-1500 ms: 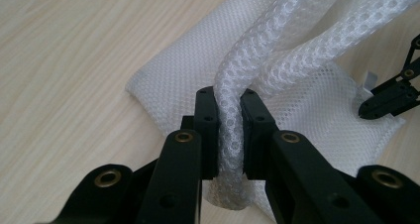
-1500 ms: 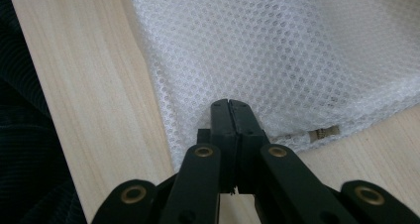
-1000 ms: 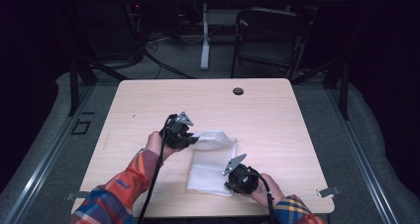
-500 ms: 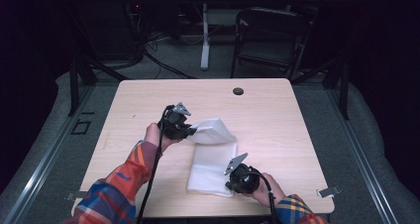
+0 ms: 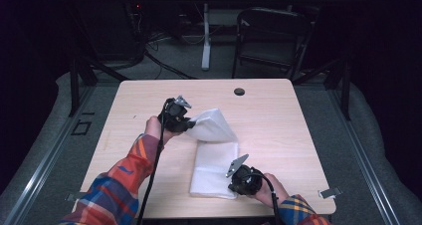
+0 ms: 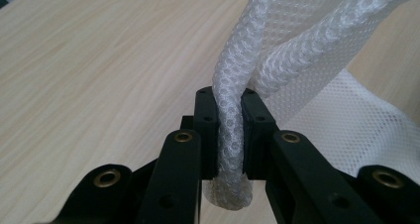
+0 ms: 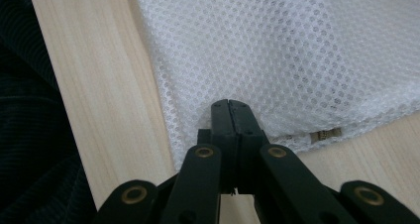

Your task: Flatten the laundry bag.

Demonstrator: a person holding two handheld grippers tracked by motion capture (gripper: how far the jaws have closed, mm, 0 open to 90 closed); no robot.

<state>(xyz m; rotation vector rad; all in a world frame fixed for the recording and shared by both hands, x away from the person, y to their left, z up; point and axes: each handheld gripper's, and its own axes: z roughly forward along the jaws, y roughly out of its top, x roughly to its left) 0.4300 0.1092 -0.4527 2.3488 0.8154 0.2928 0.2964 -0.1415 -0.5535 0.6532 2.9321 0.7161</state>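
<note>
A white mesh bag (image 5: 215, 155) lies near the middle of the table (image 5: 278, 105), its near half flat and its far end lifted and bunched. The left gripper (image 5: 185, 124) is clamped on a gathered roll of the mesh at that raised far-left end, while the right gripper (image 5: 234, 184) has its jaws pressed together at the near right edge, apparently pinning the mesh down, though how much of it sits between the pads is hard to tell. The work looks like folding the bag over. To do it well, keep the near edge anchored, carry the lifted end low and evenly toward the near side, and match the edges before letting go.
</note>
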